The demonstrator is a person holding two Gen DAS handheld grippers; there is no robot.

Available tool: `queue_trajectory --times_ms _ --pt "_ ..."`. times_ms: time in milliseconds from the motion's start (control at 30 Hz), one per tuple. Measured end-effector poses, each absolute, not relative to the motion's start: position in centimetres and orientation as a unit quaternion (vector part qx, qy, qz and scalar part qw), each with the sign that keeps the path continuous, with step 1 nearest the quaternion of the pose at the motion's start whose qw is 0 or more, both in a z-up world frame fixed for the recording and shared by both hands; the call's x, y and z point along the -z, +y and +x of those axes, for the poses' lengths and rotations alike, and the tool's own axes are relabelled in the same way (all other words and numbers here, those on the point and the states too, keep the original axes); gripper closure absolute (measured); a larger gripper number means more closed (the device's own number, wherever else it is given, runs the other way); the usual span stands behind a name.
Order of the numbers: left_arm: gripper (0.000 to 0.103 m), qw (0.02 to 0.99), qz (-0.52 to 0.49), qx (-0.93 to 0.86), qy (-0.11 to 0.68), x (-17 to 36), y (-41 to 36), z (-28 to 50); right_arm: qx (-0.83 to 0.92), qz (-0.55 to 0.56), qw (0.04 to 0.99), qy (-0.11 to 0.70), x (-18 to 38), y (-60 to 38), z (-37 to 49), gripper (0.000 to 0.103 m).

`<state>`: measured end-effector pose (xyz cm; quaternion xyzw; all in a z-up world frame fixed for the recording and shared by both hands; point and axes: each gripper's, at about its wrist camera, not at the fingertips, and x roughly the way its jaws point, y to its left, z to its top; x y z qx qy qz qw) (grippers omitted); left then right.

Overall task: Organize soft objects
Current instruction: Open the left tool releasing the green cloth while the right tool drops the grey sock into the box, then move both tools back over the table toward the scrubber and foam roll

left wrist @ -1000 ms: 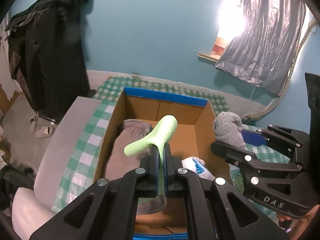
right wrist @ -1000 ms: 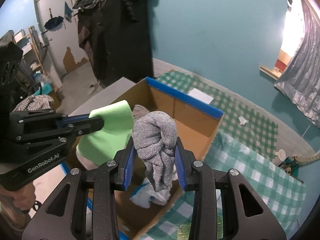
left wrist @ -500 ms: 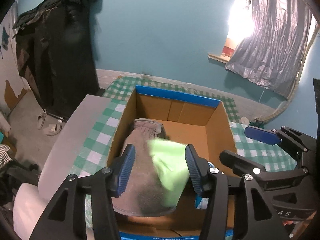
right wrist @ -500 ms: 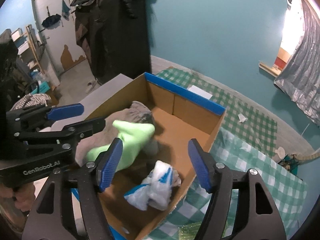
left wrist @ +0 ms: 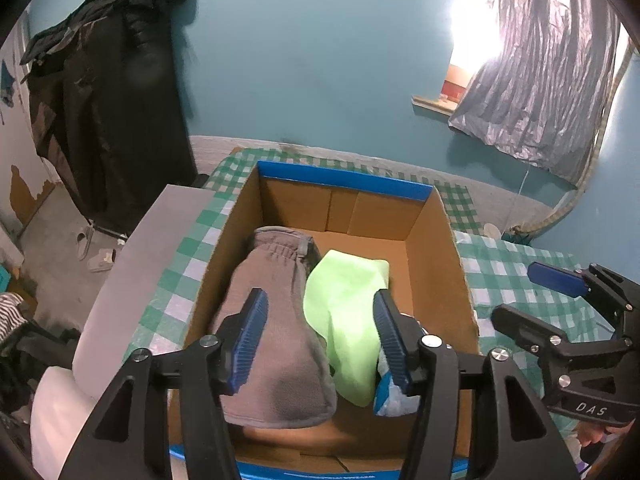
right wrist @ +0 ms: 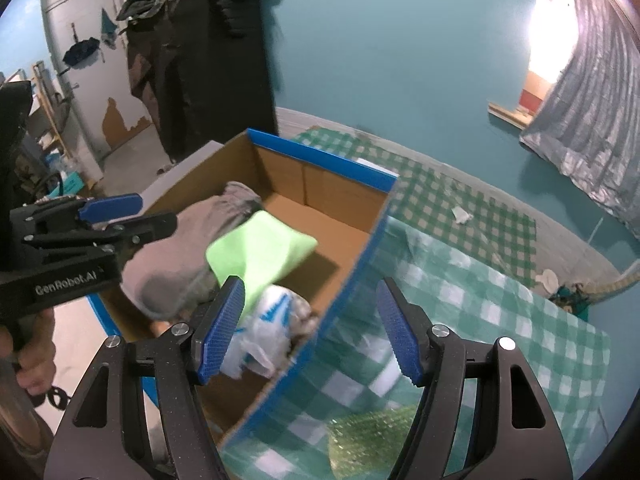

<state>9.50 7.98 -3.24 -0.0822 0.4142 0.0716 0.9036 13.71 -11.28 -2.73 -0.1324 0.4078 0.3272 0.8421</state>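
Lying in the box (left wrist: 448, 248), green cloth (left wrist: 344, 312) below opening left fingers (left wrist: 250, 340).

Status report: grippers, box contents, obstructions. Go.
Left gripper opening, empty; right gripper open, empty. Green cloth and grey mitten in the cardboard box. No obstructions.

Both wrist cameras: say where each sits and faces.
Left wrist: rides the left claw, jaws opening, looking down into the cardboard box; the right claw shows at right.
Right wrist: rides the open right claw, over the box's right wall; a hand holds the left claw.
Shared: grey mitten, green cloth.
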Motion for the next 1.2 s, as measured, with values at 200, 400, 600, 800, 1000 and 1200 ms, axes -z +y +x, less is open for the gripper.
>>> queue_trajectory --times_ms 200,400,600,800,1000,1200 --pt "0.041 0.907 -0.07 -0.058 0.412 3.1 6.3 9.5 -0.306 -0.121 0.848 0.416 3.4 -14.0 13.6 0.033" --pt "0.04 0.906 -0.067 -0.041 0.416 3.4 4.5 9.8 -0.284 -0.113 0.847 0.435 5.0 -16.7 13.5 0.033" --pt "0.04 0.905 -0.061 -0.023 0.42 3.6 2.7 9.9 -0.268 -0.102 0.845 0.452 6.5 -18.8 13.0 0.033" --pt "0.039 0.905 -0.06 -0.01 0.421 3.5 0.9 10.2 -0.262 -0.095 0.836 0.472 8.4 -20.3 12.3 0.033" --pt "0.035 0.906 -0.058 0.001 0.419 3.4 -0.6 10.4 -0.252 -0.096 0.828 0.492 10.5 -21.6 12.1 0.031" --pt "0.035 0.904 -0.05 0.011 0.425 3.7 -2.3 10.9 -0.255 -0.108 0.811 0.516 13.0 -21.8 11.7 0.031"
